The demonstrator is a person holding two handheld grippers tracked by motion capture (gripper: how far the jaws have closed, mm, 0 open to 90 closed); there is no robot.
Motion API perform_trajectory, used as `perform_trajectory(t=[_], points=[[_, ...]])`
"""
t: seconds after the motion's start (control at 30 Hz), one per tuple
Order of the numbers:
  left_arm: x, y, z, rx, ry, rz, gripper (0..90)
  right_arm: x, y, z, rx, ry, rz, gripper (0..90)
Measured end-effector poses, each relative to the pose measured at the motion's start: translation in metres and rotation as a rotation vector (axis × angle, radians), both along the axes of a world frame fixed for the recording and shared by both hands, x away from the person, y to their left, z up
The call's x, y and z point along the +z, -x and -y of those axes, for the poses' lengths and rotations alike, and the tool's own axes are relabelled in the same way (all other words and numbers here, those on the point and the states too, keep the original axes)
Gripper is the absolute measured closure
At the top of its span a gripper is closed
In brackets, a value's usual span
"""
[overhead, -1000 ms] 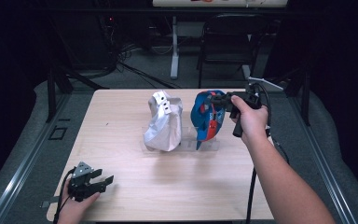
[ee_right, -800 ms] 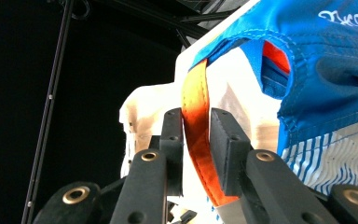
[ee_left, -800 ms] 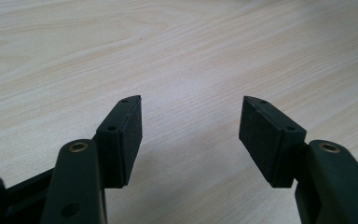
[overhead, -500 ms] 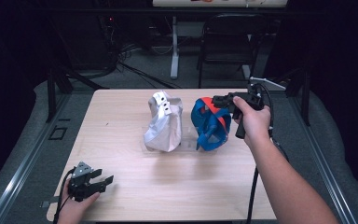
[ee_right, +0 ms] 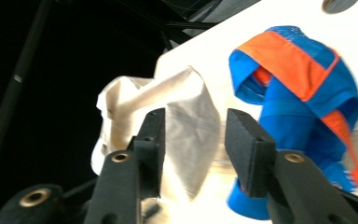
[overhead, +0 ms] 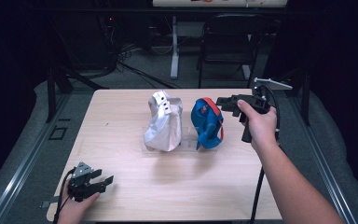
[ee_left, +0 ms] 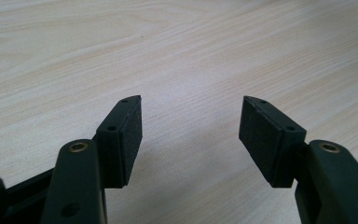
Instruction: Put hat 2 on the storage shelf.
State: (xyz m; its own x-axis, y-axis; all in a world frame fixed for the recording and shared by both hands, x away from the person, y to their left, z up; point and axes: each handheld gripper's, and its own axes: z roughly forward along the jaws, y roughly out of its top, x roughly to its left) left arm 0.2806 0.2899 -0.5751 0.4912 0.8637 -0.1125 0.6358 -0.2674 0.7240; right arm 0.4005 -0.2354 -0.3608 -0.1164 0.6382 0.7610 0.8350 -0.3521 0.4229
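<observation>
Moved: right gripper (overhead: 224, 102) backed off blue bag (overhead: 207, 123), jaws apart, empty.
Left gripper (overhead: 103, 182): apart, near-left on table (overhead: 214, 186).

— Item one?
— A crumpled white cloth bag (overhead: 163, 123), slumped upright on the light wooden table (overhead: 121, 116) near its middle, top folded over.
— Item two?
— A crumpled blue fabric bag with orange trim (overhead: 207, 122), upright just beside the white one, apart from it, on its right.

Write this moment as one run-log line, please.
left gripper: open, idle on table | right gripper: open, empty, beside blue bag | white bag: untouched
</observation>
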Motion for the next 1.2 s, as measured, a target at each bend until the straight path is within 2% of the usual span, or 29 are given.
perform_trajectory(t=[0.13, 0.27, 0.3, 0.4, 0.63, 0.77, 0.8, 0.83, 0.93, 1.0, 1.1, 1.13, 1.17, 1.2], points=[[-0.001, 0.000, 0.000, 0.007, 0.002, 0.007, 39.9, -0.004, 0.008, 0.001, 0.020, 0.036, 0.034, 50.3], [-0.002, 0.000, 0.001, 0.009, 0.002, 0.004, 39.8, -0.016, 0.016, 0.002, 0.053, 0.083, 0.045, 48.1], [-0.002, 0.000, 0.000, 0.006, -0.003, 0.004, 39.8, -0.016, 0.016, 0.002, 0.053, 0.083, 0.045, 48.1], [-0.001, 0.000, 0.000, 0.010, -0.005, 0.001, 39.9, -0.029, 0.025, 0.004, 0.053, 0.116, 0.060, 47.1], [-0.001, -0.001, 0.000, 0.006, -0.008, -0.007, 39.8, -0.053, 0.043, 0.004, 0.061, 0.266, 0.106, 46.7], [-0.002, -0.001, 0.000, 0.011, -0.010, -0.006, 39.8, -0.070, 0.058, 0.002, 0.068, 0.321, 0.143, 44.9], [-0.002, -0.001, 0.000, 0.011, -0.010, -0.006, 39.9, -0.070, 0.058, 0.002, 0.068, 0.321, 0.143, 44.9], [-0.002, -0.001, 0.000, 0.010, -0.009, -0.003, 39.9, -0.081, 0.067, 0.000, 0.063, 0.359, 0.169, 43.7], [-0.003, -0.001, 0.000, 0.011, -0.007, 0.000, 39.8, -0.090, 0.073, 0.000, 0.066, 0.374, 0.179, 43.0], [-0.003, -0.001, 0.001, 0.011, -0.007, -0.001, 39.8, -0.108, 0.083, 0.001, 0.047, 0.389, 0.194, 42.0], [-0.004, -0.001, 0.001, 0.011, -0.005, -0.002, 39.9, -0.126, 0.089, 0.006, 0.021, 0.413, 0.198, 42.0], [-0.004, -0.001, 0.001, 0.011, -0.005, -0.002, 40.2, -0.126, 0.089, 0.006, 0.021, 0.413, 0.198, 42.0], [-0.004, 0.000, 0.001, 0.012, -0.004, -0.002, 40.4, -0.137, 0.093, 0.011, 0.004, 0.435, 0.203, 42.0], [-0.004, 0.000, 0.001, 0.012, -0.004, -0.002, 40.5, -0.141, 0.095, 0.014, -0.002, 0.426, 0.201, 42.0]])
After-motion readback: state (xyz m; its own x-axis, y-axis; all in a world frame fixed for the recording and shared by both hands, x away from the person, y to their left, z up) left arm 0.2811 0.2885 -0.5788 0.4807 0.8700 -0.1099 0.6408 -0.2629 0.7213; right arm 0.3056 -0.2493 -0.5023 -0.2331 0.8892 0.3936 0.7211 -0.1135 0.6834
